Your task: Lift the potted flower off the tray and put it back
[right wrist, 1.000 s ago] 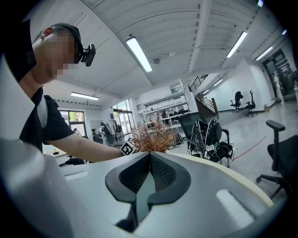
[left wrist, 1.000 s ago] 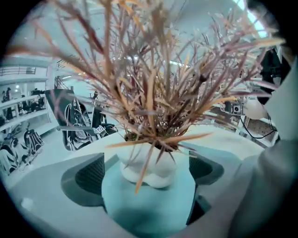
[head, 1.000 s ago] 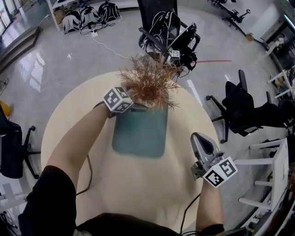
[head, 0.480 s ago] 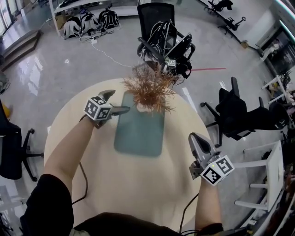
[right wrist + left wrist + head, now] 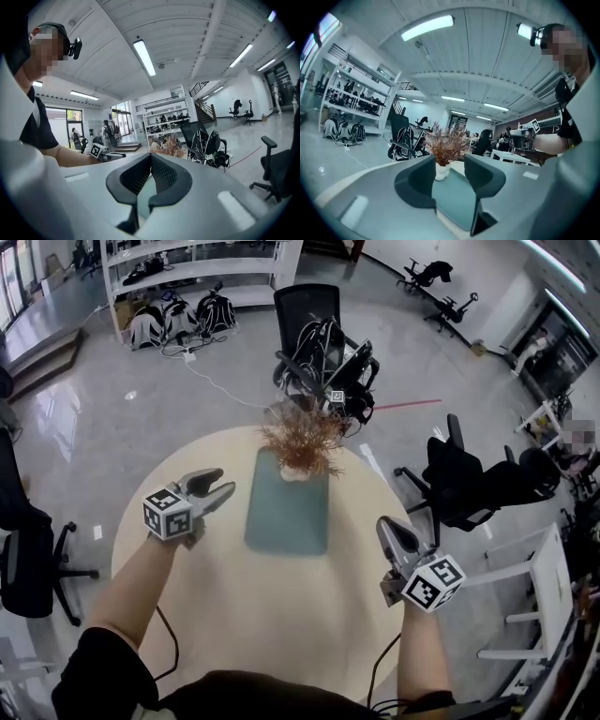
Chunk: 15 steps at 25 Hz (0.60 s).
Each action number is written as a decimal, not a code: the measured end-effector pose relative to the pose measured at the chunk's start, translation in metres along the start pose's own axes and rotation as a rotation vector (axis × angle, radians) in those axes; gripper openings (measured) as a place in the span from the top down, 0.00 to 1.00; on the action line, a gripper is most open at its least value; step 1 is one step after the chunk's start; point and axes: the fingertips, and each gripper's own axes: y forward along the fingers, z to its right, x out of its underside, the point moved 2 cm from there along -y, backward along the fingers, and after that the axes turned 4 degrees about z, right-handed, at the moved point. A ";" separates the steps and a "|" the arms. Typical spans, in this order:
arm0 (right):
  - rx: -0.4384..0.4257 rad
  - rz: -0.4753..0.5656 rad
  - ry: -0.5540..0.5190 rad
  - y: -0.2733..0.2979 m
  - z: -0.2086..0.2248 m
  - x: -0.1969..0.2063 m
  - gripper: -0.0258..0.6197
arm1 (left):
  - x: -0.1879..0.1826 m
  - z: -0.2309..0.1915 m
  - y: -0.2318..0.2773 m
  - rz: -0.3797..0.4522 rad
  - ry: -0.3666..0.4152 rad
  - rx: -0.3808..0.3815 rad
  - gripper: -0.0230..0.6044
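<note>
Hovering above desk (image 5: 234, 615), right side: right gripper (image 5: 389, 529), fingers (image 5: 164, 176) closed tip to tip, empty. Left gripper (image 5: 220, 486) just left of tray (image 5: 286, 517), clear of it; fingers (image 5: 417, 187) have just been closing, narrow gap between them, nothing in it. Tray flat at desk middle. Flower (image 5: 302, 437) upright in white pot (image 5: 293, 472) on tray's far end, apart from both grippers. Black chair (image 5: 309, 310) beyond desk.
</note>
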 end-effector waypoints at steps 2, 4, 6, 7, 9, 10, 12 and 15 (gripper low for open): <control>0.000 0.007 0.001 -0.007 -0.018 -0.008 0.93 | -0.013 0.023 -0.022 0.032 -0.001 0.003 0.77; 0.003 0.015 -0.002 -0.014 -0.036 -0.016 0.93 | -0.029 0.044 -0.044 0.061 -0.007 0.002 0.93; 0.004 0.020 -0.005 -0.020 -0.054 -0.024 0.94 | -0.047 0.065 -0.066 0.093 -0.016 0.019 0.97; 0.003 0.022 -0.008 -0.023 -0.063 -0.027 0.94 | -0.056 0.075 -0.078 0.108 -0.019 0.033 0.97; 0.006 0.023 -0.013 -0.030 -0.081 -0.035 0.94 | -0.072 0.094 -0.102 0.124 -0.016 0.054 0.97; 0.008 0.024 -0.013 -0.034 -0.090 -0.039 0.94 | -0.078 0.102 -0.114 0.123 -0.010 0.058 0.97; 0.015 0.029 -0.006 -0.043 -0.108 -0.046 0.94 | -0.088 0.115 -0.139 0.109 0.002 0.058 0.97; 0.027 0.041 -0.003 -0.059 -0.135 -0.052 0.94 | -0.102 0.135 -0.176 0.107 0.007 0.074 0.97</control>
